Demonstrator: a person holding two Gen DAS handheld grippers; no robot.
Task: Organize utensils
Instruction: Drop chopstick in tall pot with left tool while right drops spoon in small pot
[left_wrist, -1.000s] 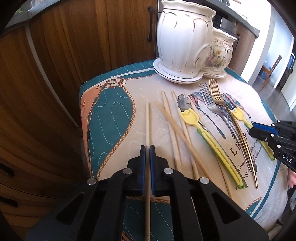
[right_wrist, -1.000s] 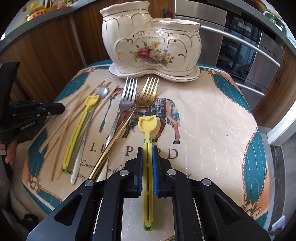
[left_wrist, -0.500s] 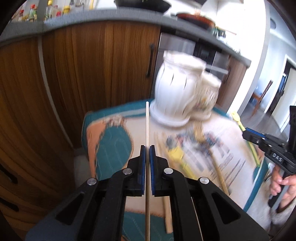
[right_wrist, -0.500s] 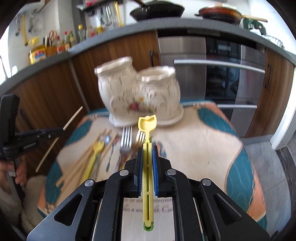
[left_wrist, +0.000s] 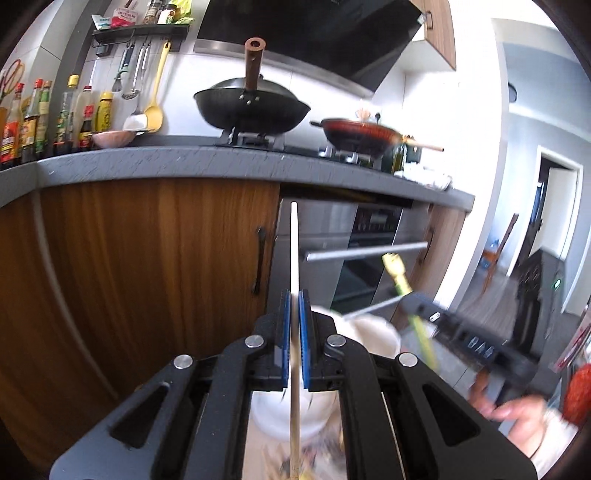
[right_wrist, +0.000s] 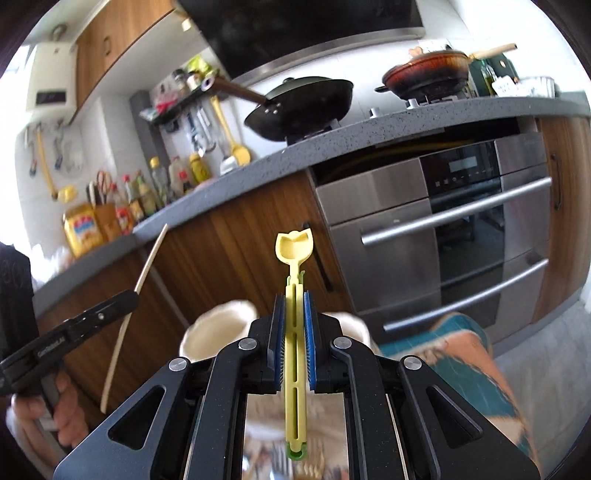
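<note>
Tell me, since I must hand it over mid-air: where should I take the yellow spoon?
Take the yellow spoon by its bare neck just under the scoop, from the side. The right tongs already clamp the slotted handle's middle, and only that forward end sticks out free.

1. Chopstick (left_wrist: 294, 254): pale wood, plain.
2. Spoon (right_wrist: 294, 295): yellow plastic, green tip at handle end.
3. Left gripper (left_wrist: 294, 299), right gripper (right_wrist: 294, 306): black bodies, blue pads, silver rivets.
4. Holder (right_wrist: 218, 328): cream white, blurred.
5. Cloth (right_wrist: 476, 365): teal and salmon, pale stitched lines.
6. Cabinets (left_wrist: 147, 266): brown wood grain, black handle.
7. Counter (left_wrist: 184, 162): speckled grey.
8. Oven (right_wrist: 461, 229): brushed steel, dark glass.
9. Wok (left_wrist: 251, 107): black, brown handle.
10. Pan (right_wrist: 428, 70): red-brown, pale handle.
</note>
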